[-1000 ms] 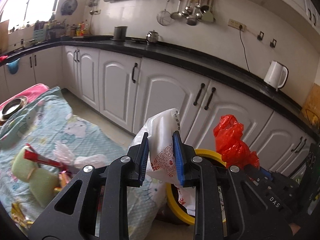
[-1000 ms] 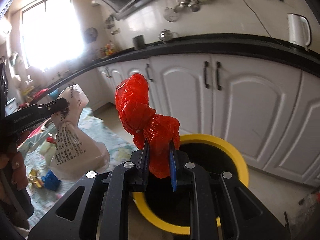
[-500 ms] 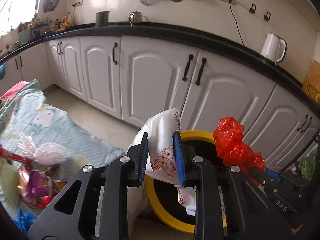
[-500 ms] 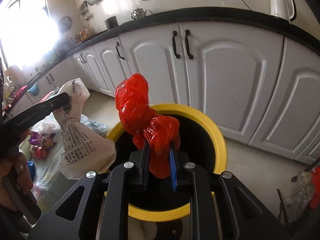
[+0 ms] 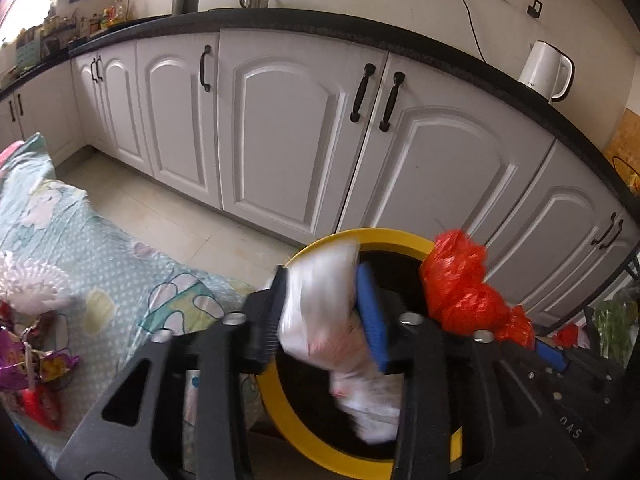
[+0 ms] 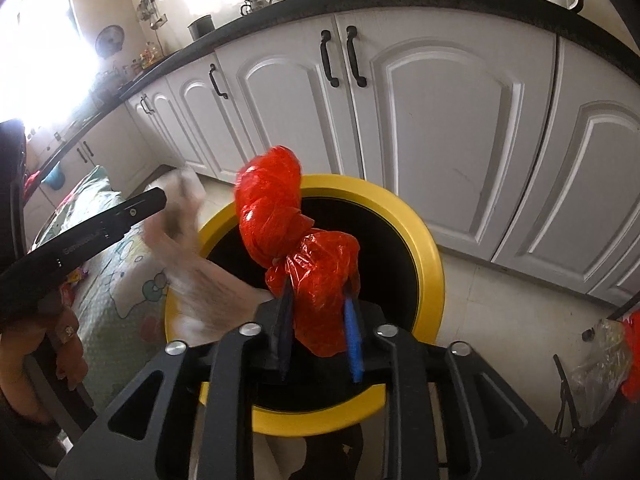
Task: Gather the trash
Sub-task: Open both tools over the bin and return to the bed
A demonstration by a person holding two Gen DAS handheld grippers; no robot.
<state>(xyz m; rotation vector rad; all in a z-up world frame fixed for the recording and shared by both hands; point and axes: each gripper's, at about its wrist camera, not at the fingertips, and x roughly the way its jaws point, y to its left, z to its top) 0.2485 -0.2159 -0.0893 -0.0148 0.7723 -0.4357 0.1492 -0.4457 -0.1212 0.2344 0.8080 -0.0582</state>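
Since the earlier frames both grippers have come down over the bin, and the white bag, sharp a moment ago, now shows blurred and sagging.

Left gripper (image 5: 324,312): jaws opening, spread wider than before, with the white bag (image 5: 320,320) between them. It appears to be slipping free, its lower end hanging into the bin (image 5: 320,440) mouth; whether the pads touch it cannot be told through the blur.

Right gripper (image 6: 318,332): jaws opening, the knotted red bag (image 6: 304,264) between the fingers, upright and directly above the bin's black interior. The pads appear close against its sides; a firm pinch cannot be confirmed.

Progress, as judged: both bags are at the point of release, neither yet settled inside. More litter, coloured wrappers (image 5: 36,364) and a white crumpled piece (image 5: 24,288), lies on the patterned cloth (image 5: 100,264) left of the bin, so collection is unfinished.

Writing: "DAS" shows on the right gripper's body in the left view. Print on the white bag and the left gripper is unreadable.
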